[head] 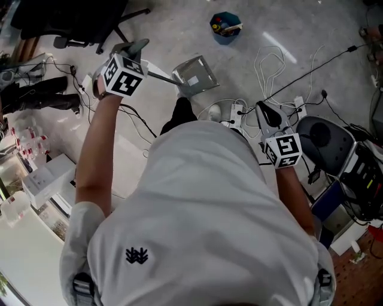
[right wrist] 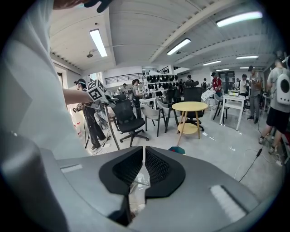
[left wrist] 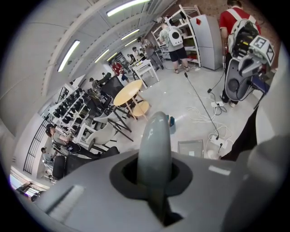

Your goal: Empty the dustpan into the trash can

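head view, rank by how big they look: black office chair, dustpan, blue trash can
1. black office chair, partly cut off by the frame
2. dustpan, held up nearer the camera, so its lead is unsure
3. blue trash can, on the floor farther away

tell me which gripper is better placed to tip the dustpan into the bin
Left. The left gripper is shut on the handle of the dustpan, with the bin ahead of it. The right gripper is shut, holds nothing, and is off to the side.
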Motion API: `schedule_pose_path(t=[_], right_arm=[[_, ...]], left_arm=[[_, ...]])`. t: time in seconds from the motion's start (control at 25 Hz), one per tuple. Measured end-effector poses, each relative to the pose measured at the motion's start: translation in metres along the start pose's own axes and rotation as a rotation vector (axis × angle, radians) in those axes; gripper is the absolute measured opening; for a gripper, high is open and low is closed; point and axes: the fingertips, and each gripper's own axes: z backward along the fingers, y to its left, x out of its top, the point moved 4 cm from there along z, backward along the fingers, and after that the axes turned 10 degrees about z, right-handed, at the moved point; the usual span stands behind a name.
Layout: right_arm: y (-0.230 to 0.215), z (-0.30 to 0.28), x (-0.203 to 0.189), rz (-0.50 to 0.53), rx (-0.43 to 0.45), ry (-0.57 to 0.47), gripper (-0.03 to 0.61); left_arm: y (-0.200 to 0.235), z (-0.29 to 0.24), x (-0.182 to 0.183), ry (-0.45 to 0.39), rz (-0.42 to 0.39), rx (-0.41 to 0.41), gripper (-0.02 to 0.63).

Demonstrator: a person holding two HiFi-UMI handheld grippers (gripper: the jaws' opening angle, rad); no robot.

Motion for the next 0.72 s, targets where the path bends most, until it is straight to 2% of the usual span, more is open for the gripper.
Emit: schedule_pose_path(t=[0.28,0.72], right_arm=[[-0.018,-0.013,-0.005,-0.005,0.007,-0.012,0.002],[-0.014,-0.011,0.008,-0.005,0.01,-0.016,0.002]], left_arm=[[-0.009,-0.018,0.014,-0.011,0.018,-0.002,0.055],[-0.012,-0.01,0.015,-0.005,0.019,-0.022,0.055]])
